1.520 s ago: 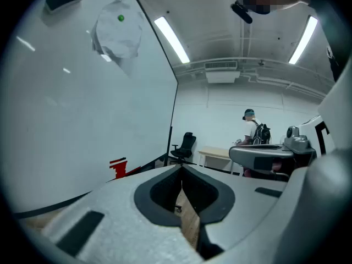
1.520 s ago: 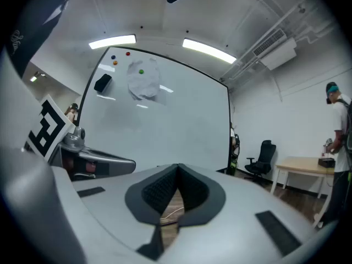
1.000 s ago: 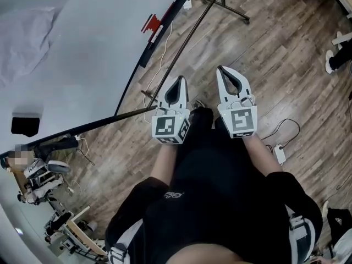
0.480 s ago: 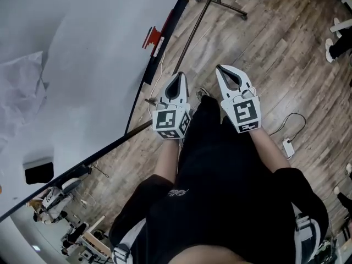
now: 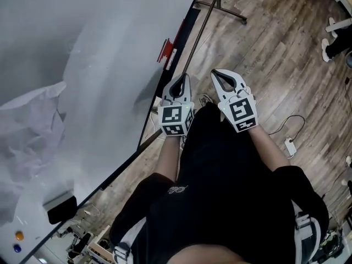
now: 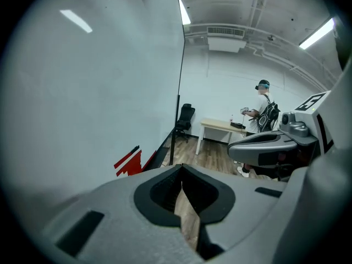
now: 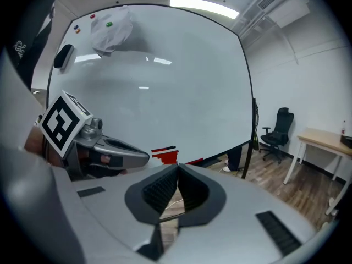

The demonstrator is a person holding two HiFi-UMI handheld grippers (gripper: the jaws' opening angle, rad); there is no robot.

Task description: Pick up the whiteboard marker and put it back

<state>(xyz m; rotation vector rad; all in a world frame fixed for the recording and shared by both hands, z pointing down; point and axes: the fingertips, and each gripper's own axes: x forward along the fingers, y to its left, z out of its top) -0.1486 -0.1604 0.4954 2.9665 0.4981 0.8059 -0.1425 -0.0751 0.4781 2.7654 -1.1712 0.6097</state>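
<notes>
A red object sits at the whiteboard's lower edge; I cannot tell whether it is the marker. It also shows as a red shape in the left gripper view and low on the board in the right gripper view. My left gripper is shut and empty, just below and right of the red object. Beside it, my right gripper is also shut with nothing in it. Both point at the board's bottom edge over the wooden floor. The closed jaws fill each gripper view.
A crumpled white sheet, a black eraser and coloured magnets are on the board. The stand's leg and a power strip with cable lie on the floor. A person, a desk and an office chair stand beyond.
Both grippers have moved down and closer to the whiteboard's lower edge, still side by side and shut. The board now fills more of the head view.
</notes>
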